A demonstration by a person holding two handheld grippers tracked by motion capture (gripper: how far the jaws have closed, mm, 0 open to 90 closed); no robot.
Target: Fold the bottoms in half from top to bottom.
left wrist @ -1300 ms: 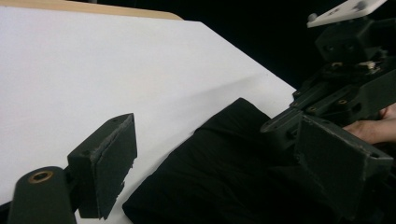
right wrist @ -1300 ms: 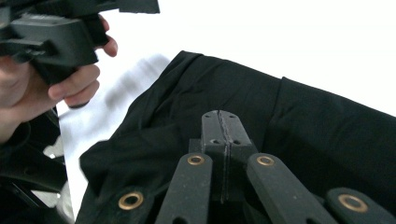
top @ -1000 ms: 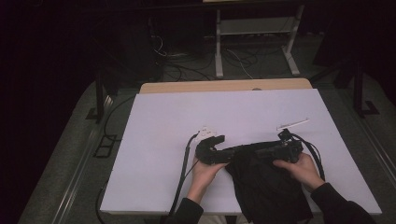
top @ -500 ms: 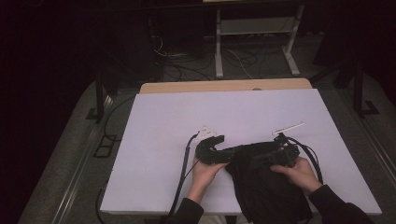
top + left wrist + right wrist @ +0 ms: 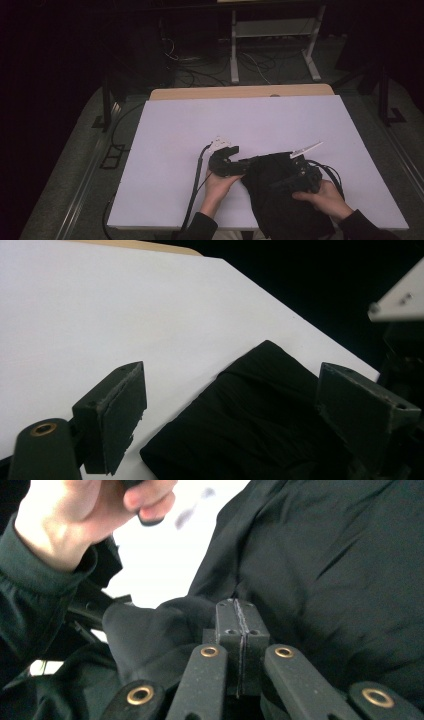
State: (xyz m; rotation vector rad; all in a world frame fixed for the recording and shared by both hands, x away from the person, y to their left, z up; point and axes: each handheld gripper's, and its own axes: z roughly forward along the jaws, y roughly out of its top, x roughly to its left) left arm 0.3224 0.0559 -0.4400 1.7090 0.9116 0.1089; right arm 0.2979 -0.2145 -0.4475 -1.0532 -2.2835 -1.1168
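One black cloth (image 5: 285, 195) on the table (image 5: 175, 150); two claws: left claw (image 5: 227, 407) spread, right claw (image 5: 236, 617) pinching cloth.

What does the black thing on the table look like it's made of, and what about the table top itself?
The black cloth looks like soft woven fabric with a matte finish: it drapes in folds and creases, and bunches where the right hand-held gripper pinches it. The exact fibre cannot be told. The table top looks like a smooth, matte white sheet or laminate, flat and even, with a pale wood-coloured edge at its far side.
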